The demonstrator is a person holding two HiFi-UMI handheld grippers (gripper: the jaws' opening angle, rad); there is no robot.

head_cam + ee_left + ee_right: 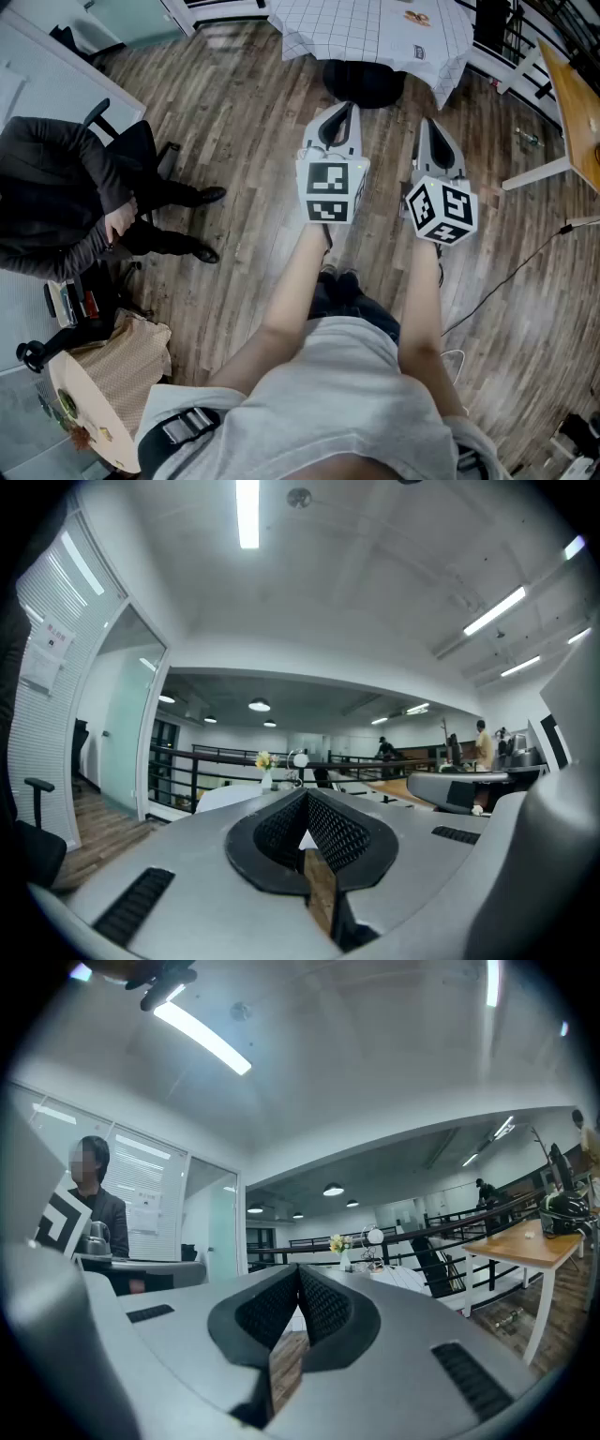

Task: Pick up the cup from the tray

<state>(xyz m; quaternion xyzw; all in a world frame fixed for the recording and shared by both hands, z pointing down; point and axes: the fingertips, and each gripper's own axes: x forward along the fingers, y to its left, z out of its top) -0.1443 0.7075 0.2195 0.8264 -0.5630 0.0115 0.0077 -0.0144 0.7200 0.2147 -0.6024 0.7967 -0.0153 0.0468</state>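
**A:** Tool status?

**B:** My left gripper [305, 801] has its jaws closed tip to tip, with nothing between the pads. My right gripper [298, 1269] is the same: pads meet at the front, nothing held.

**A:** Position?

**B:** Both are out in front of me, level, side by side but not touching, over the wood floor [234, 112]. They point toward the table with the checked cloth [375, 37].

**A:** Where's the cup?

**B:** I can't tell. I can't make out the cup or the tray in any view. The table is well ahead of the jaws. The head view shows a couple of small items on the cloth, too small to identify. Both gripper views show a vase of flowers [265, 761] on a white table ahead, with a round white object just beside it. Everything else on that table is too small to read.

**A:** Anything near the tools?

**B:** A dark stool [364, 82] sits at the table's near edge, just past the jaw tips. A person in dark clothes [56, 202] is seated off to my left, well apart. There's a light wooden table [577, 103] at the right, and a cable [506, 277] runs across the floor near it.
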